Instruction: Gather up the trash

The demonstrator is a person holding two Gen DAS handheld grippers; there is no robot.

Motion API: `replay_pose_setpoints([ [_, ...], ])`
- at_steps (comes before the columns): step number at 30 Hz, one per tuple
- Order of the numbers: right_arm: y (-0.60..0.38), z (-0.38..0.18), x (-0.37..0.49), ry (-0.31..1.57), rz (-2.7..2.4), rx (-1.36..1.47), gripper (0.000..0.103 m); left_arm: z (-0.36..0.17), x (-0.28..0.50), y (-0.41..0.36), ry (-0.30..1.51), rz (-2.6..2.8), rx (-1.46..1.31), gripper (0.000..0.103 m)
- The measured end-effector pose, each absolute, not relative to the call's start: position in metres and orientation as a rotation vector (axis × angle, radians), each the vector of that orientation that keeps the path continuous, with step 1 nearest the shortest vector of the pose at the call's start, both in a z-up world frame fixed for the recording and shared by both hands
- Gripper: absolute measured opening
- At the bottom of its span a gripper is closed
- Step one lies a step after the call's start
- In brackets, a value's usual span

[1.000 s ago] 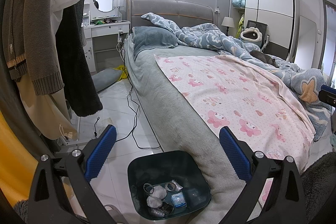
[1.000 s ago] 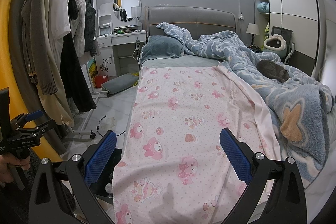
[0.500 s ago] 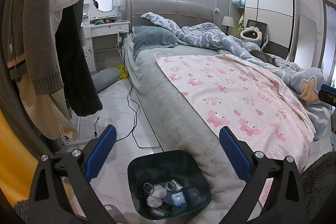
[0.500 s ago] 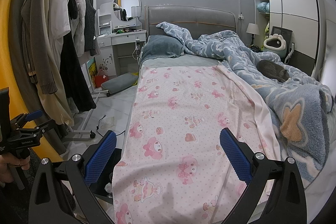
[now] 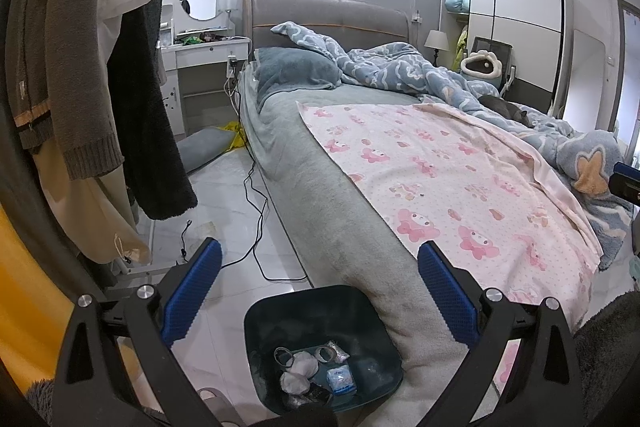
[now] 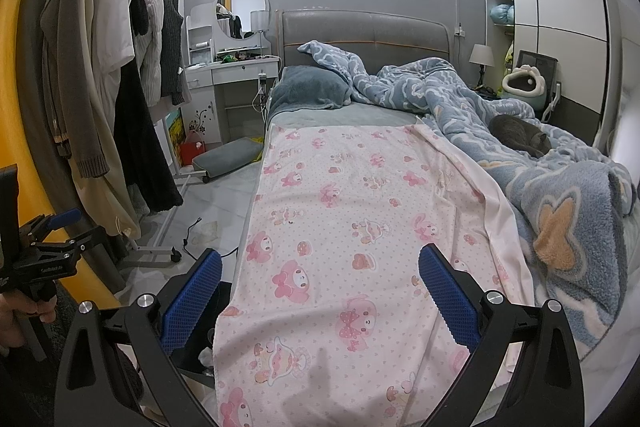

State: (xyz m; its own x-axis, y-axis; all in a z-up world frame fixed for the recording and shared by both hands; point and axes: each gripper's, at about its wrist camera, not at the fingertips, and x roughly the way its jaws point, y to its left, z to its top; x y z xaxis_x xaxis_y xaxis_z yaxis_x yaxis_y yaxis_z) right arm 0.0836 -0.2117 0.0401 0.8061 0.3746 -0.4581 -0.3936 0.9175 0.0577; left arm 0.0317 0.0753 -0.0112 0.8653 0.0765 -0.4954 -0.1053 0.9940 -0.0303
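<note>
A dark teal trash bin (image 5: 280, 311) stands on the floor against the bed's near corner. Inside lie crumpled white tissues (image 5: 301, 367), a small blue-white packet (image 5: 340, 379) and other scraps. My left gripper (image 5: 320, 291) is open and empty, held above the bin. My right gripper (image 6: 320, 295) is open and empty above the foot of the bed, over the pink cartoon-print sheet (image 6: 340, 211). The bin's edge (image 6: 208, 339) shows low beside the sheet in the right wrist view. The left gripper (image 6: 48, 239) also shows at that view's left edge.
A bed (image 5: 304, 163) with a rumpled blue duvet (image 6: 460, 99) fills the room; a grey cat (image 6: 516, 139) lies on it. A clothes rack (image 6: 120, 99) stands left. Black cables (image 5: 256, 227) and a grey cushion (image 5: 204, 147) lie on the floor. A wardrobe (image 6: 560, 35) stands right.
</note>
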Motion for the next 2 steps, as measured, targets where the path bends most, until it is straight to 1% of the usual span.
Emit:
replay_pose_setpoints([
  [2, -0.2119, 0.0402, 0.0838, 0.482, 0.411, -0.041, 0.100, -0.0113, 0.0304, 0.0734, 0.516, 0.096, -0.055, 0.100],
])
